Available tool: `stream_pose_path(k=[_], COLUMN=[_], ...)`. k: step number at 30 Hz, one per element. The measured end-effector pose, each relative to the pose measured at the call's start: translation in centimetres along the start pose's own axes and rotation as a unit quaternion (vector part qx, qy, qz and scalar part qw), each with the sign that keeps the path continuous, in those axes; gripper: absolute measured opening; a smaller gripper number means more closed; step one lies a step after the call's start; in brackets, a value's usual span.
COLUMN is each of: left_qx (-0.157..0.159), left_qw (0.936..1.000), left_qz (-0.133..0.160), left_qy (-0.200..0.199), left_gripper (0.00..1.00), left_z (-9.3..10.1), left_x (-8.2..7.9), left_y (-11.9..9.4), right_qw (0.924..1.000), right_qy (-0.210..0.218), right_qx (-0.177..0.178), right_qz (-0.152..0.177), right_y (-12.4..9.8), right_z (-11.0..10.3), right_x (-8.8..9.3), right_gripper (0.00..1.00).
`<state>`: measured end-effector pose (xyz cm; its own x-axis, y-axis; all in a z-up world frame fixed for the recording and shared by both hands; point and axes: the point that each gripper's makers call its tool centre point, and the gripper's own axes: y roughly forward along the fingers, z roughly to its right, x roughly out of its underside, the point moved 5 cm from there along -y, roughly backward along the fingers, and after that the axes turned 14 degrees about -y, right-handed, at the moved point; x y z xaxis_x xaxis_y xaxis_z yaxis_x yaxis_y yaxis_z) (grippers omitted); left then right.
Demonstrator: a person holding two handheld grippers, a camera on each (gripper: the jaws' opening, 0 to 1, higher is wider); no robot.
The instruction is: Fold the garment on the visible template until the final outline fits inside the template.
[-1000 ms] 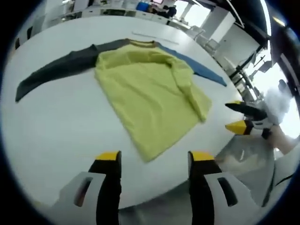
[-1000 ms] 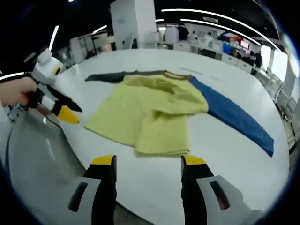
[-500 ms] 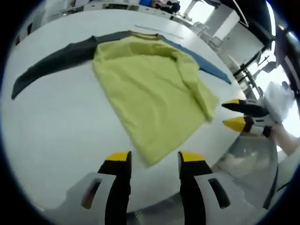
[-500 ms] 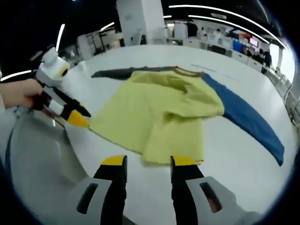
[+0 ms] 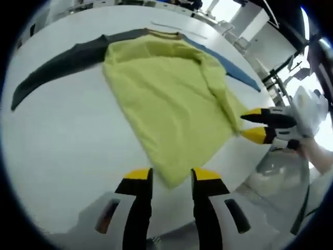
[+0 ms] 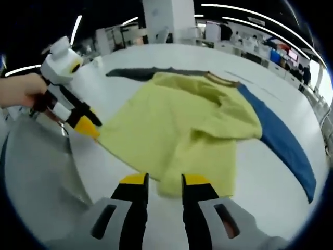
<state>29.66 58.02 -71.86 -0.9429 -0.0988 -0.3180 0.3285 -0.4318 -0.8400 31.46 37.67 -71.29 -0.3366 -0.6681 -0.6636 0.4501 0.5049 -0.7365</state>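
Note:
A long-sleeved garment [image 5: 166, 99] with a yellow body lies spread on the white table [image 5: 62, 135]. It has a dark grey sleeve [image 5: 57, 65] and a blue sleeve [image 5: 229, 67]. My left gripper [image 5: 171, 174] is open, its jaws narrowed on either side of one lower hem corner. In the right gripper view the garment [image 6: 182, 120] lies ahead, and my right gripper [image 6: 165, 179] is open with the other hem corner between its jaws. There the left gripper [image 6: 88, 125] touches the hem's left corner. The right gripper [image 5: 255, 124] sits at the crumpled right edge.
The table's curved near edge [image 6: 78, 156] runs just under both grippers, with grey floor [image 6: 36, 172] beyond it. A thin pale strip [image 5: 177, 28] lies on the table past the collar. Desks and chairs stand at the back. A hand [image 6: 21, 91] holds the left gripper.
Both grippers have come forward to the hem and their jaws have narrowed around its corners. The garment has not moved.

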Motion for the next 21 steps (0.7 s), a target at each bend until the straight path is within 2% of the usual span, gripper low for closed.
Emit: stream_pose_path(k=[6,14,17,21], left_qx=[0.002,-0.004,-0.006,-0.006], left_qw=[1.0,1.0,0.9999,0.9998], left_qz=[0.0,-0.008,-0.009,-0.009], left_qy=[0.0,0.003,0.008,0.018], left_gripper=[0.21,0.17,0.12,0.04], left_z=[0.13,0.32,0.34,0.41], left_x=[-0.07,-0.04,0.06,0.26], left_y=[0.16,0.34,0.51,0.79], right_qw=[0.9999,0.9981,0.9965,0.9958], right_qy=[-0.014,-0.055,-0.074,-0.08], right_qx=[-0.002,0.0,0.013,0.016], right_qz=[-0.008,-0.027,-0.037,-0.041], right_y=[0.36,0.98,0.99,1.01], right_z=[-0.25,-0.61,-0.32,-0.28], right_x=[0.21,0.68,0.96,0.96], right_gripper=[0.19,0.16,0.11,0.1])
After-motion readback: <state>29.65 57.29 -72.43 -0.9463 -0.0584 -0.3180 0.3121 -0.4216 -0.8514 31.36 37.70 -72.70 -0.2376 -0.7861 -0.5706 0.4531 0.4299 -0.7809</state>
